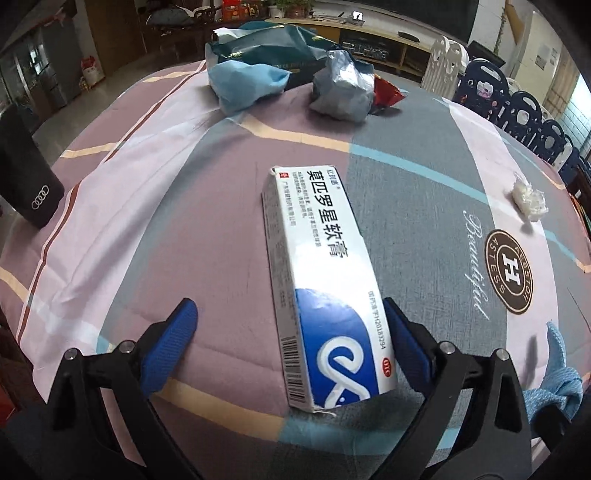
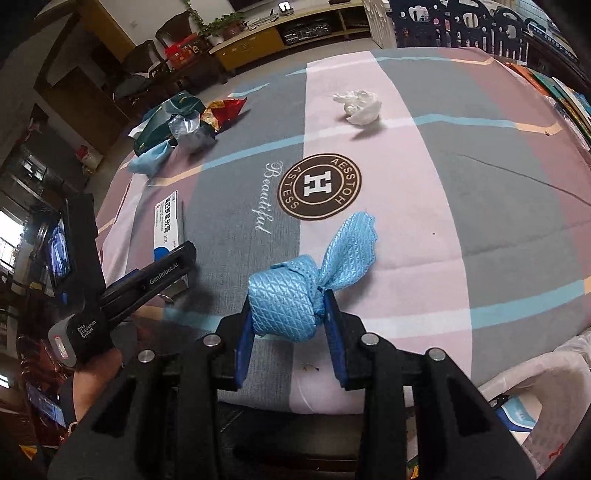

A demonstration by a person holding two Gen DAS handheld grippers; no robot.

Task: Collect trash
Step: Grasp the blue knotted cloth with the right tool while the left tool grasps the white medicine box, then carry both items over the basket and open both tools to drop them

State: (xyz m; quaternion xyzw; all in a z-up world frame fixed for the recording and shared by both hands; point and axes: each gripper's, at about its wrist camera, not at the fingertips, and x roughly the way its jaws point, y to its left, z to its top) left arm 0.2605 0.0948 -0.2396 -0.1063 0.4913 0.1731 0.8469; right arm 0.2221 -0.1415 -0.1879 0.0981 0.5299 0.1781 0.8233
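A home living room: a bench under a patchwork cloth (image 2: 424, 166) stands before a long low TV cabinet (image 2: 295, 29) topped with potted plants (image 2: 218, 26), dark wooden chairs (image 2: 144, 62) and a folding play fence (image 1: 517, 107) alongside.

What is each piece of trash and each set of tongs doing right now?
Left tongs: open, around the box's near end.
Medicine box: lying flat on the cloth, closed.
Right tongs: shut on the blue cloth.
Blue cloth: bunched up, gripped.
White tissue: crumpled, lying alone.
Wrapper pile: crumpled, heaped together at the far edge.
Black box: standing upright.
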